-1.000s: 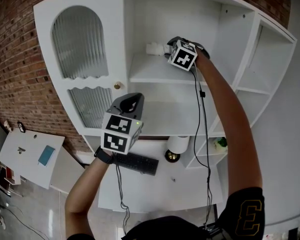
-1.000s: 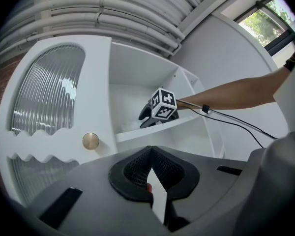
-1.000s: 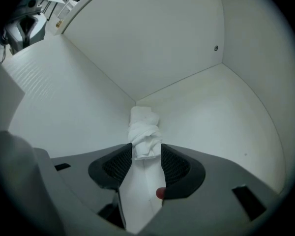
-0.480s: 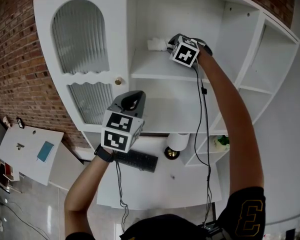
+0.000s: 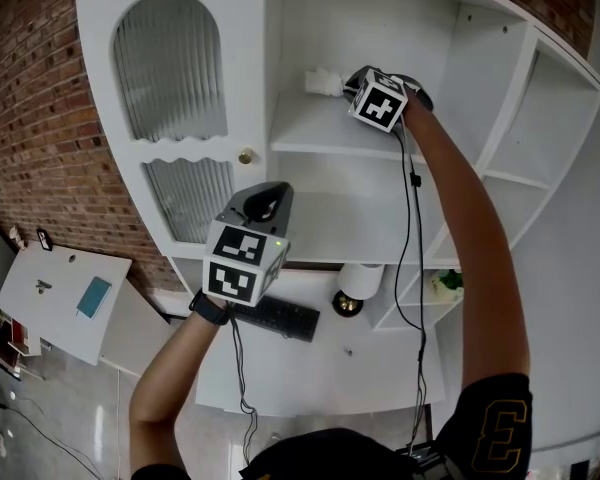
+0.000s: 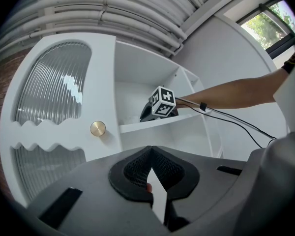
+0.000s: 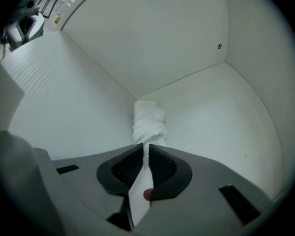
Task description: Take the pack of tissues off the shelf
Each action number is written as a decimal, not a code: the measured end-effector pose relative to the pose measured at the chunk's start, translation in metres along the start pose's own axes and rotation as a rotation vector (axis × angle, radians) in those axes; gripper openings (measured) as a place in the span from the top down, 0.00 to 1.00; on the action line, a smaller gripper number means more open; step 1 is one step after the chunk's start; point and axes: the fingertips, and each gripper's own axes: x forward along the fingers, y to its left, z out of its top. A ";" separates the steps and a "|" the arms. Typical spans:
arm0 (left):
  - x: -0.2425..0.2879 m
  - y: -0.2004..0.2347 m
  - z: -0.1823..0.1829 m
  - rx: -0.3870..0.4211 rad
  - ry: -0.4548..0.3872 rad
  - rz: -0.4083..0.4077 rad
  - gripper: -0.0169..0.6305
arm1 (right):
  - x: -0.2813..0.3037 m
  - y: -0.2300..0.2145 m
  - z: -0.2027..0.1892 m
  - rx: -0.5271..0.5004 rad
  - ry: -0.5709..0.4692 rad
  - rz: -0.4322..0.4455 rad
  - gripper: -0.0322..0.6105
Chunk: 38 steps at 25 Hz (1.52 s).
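Your left claw (image 5: pixel 263 196) hangs in front of the cabinet door, well below and to the left of the upper shelf (image 5: pixel 315 133). In the left gripper view its jaws meet at the tips with nothing between them.

The pack of tissues (image 5: pixel 322 81) lies on that upper shelf, deep in the compartment near the back corner. It is a soft, crumpled white bundle.

Your right claw (image 5: pixel 352 82) is the only one near it, reaching in along the shelf with the pack straight ahead of its tips. In the right gripper view the pack (image 7: pixel 148 121) runs directly away from the claw (image 7: pixel 146 149), so its long axis is in line with the jaws. Its far end points at the back corner. The jaws have just been closing and now stand almost together, pinching the pack's near end between the pads.

The coming move looks like a pull straight back along that same line, out of the compartment.
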 end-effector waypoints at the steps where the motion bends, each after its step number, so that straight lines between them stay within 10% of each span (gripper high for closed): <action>1: -0.001 0.001 -0.001 0.000 -0.001 0.002 0.95 | 0.000 -0.001 0.001 0.005 -0.003 -0.003 0.89; 23: -0.022 -0.023 -0.044 -0.038 0.039 0.008 0.95 | -0.012 -0.003 0.007 0.069 -0.062 -0.092 0.91; 38: -0.021 -0.049 0.001 0.049 -0.024 0.043 0.95 | -0.094 0.020 0.005 0.077 -0.066 -0.109 0.91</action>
